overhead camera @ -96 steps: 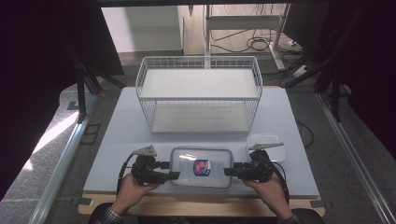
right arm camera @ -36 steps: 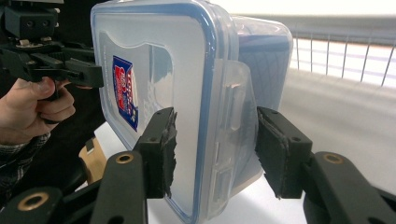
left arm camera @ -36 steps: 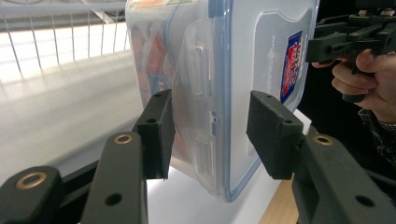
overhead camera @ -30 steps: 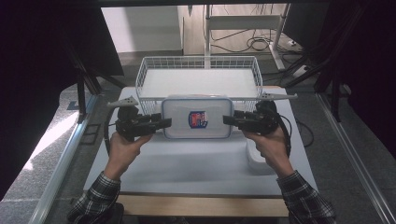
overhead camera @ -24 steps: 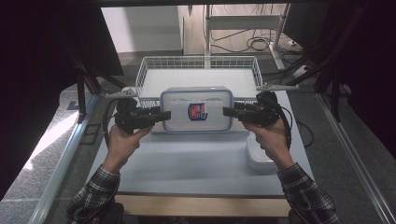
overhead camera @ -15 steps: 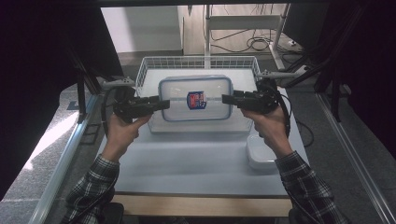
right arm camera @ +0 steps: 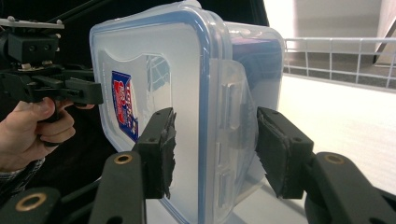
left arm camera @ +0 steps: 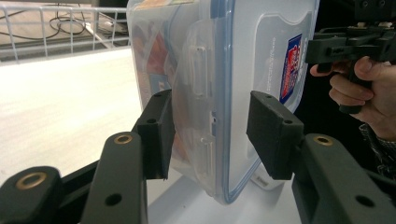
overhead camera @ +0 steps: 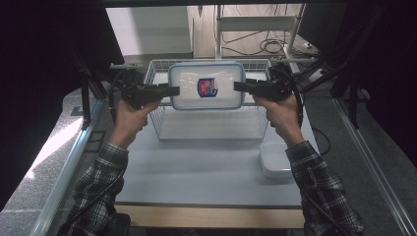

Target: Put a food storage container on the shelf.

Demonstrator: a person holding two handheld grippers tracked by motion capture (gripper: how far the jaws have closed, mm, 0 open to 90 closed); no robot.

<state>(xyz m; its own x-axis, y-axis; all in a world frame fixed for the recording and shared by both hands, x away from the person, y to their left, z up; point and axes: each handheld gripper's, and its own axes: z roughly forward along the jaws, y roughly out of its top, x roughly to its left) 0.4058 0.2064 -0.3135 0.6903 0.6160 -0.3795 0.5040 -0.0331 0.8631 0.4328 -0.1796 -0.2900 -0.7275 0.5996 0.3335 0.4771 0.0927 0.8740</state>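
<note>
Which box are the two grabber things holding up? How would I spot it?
Find the white wire basket at the far side of the table. Held over it is the clear plastic box. Its blue-rimmed lid and red-and-blue sticker set it apart from the plain white container near the right sleeve.

We hold a clear rectangular plastic food container with a blue-rimmed lid level between the left gripper and the right gripper, above the white wire basket. A second clear lidded plastic box lies on the white tabletop.
</note>
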